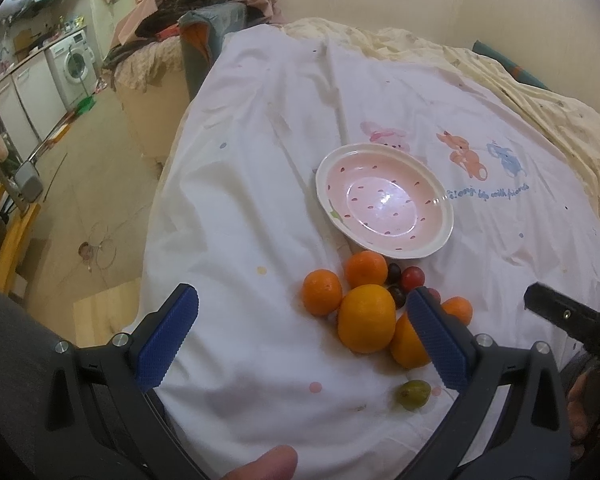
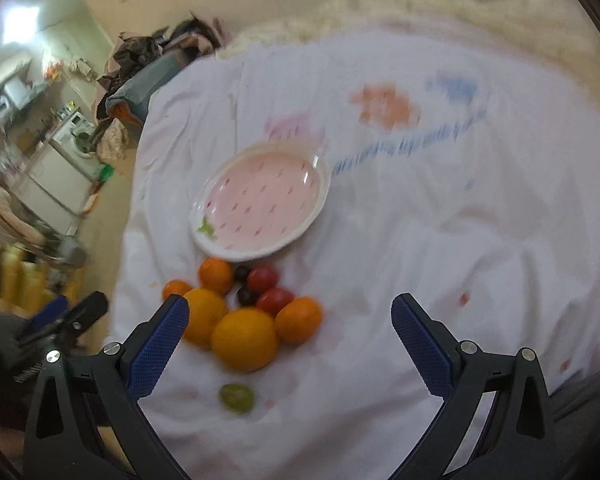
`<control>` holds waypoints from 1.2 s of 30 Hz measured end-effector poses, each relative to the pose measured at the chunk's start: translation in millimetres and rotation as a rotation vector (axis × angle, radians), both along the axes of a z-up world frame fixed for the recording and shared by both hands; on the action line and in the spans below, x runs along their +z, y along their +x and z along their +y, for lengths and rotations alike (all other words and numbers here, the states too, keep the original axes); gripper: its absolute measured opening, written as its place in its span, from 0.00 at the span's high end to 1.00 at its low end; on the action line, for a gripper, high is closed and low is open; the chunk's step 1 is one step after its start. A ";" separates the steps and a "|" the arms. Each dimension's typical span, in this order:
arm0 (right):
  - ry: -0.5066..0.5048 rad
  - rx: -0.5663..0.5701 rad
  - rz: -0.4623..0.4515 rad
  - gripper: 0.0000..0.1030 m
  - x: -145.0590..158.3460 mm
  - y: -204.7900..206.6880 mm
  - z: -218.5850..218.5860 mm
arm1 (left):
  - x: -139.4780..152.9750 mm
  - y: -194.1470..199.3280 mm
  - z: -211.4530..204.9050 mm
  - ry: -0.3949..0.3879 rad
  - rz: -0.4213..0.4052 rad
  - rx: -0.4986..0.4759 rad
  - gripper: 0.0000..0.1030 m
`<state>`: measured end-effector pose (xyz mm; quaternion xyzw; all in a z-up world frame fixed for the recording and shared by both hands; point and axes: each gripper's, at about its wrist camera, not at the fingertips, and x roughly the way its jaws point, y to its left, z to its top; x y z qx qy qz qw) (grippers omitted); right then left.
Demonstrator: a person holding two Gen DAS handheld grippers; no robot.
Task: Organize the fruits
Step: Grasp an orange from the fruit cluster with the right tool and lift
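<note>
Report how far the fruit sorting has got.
Nothing looks done: the pink strawberry-pattern dish holds no fruit. Nothing is in hand; the left gripper and right gripper hang open above the sheet. Left: the pile of oranges, the red and dark small fruits and the lone green grape.

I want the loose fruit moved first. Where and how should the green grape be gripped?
Grip the green grape across its middle, coming straight down from above. It lies alone on the white sheet, apart from the oranges, so both sides are free.
</note>
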<state>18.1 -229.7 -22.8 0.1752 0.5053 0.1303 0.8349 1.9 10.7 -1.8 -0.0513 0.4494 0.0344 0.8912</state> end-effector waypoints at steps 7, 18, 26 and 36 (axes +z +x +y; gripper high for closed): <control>0.203 0.073 0.339 0.19 -57.9 13.4 18.0 | -6.2 3.9 11.3 -0.034 0.039 0.047 0.00; 0.268 -0.019 0.438 0.35 -100.3 30.2 44.0 | -9.7 3.9 22.3 -0.052 0.061 0.075 0.00; 0.263 -0.011 0.400 0.41 -94.5 27.0 41.9 | -11.4 5.1 23.2 -0.057 0.071 0.074 0.00; 0.301 0.008 0.296 0.41 -36.7 24.3 -3.0 | -22.0 8.2 27.9 -0.059 0.127 0.097 0.00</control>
